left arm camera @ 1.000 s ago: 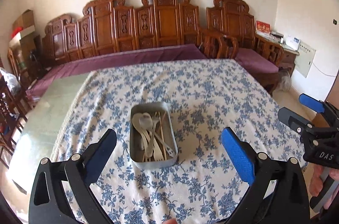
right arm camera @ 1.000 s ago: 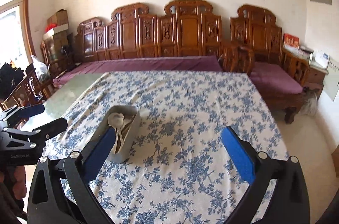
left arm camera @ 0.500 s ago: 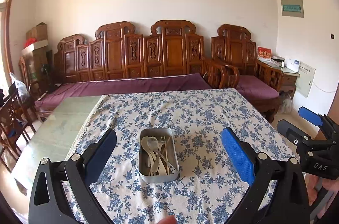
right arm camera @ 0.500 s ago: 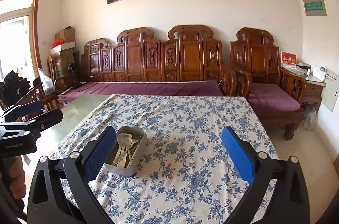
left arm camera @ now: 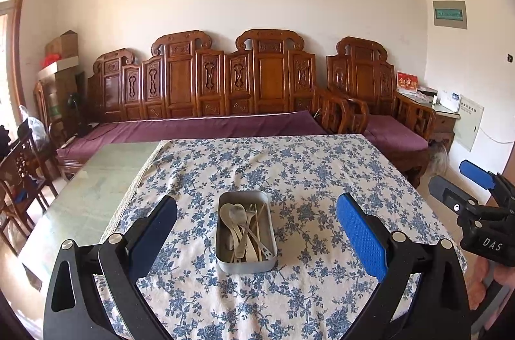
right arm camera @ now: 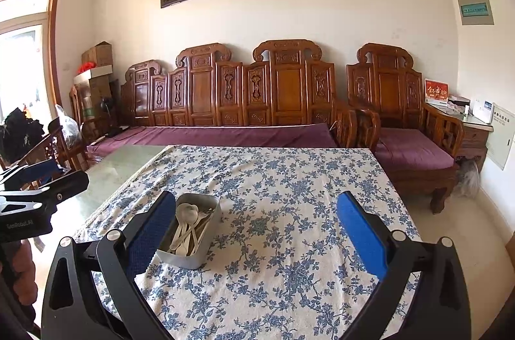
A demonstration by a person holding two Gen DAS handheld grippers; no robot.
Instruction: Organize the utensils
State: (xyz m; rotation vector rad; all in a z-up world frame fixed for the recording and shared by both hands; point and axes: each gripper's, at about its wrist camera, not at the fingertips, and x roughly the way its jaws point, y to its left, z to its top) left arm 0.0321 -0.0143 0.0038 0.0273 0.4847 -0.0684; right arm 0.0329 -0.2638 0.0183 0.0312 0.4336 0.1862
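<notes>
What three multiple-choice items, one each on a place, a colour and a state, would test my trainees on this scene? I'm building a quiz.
1. Where do the pale spoons and forks lie?
A. Inside the grey rectangular metal tin
B. Loose on the cloth
C. On the sofa

2. What colour is the floral tablecloth?
A. Red and yellow
B. Blue on white
C. Plain green

3. How is the left hand-held gripper?
A. Shut on a spoon
B. Shut on the tin
C. Open, holding nothing

Answers: 1 A, the utensils sit within the tin's walls; 2 B, blue flowers cover white fabric; 3 C, its fingers stand wide apart.
</notes>
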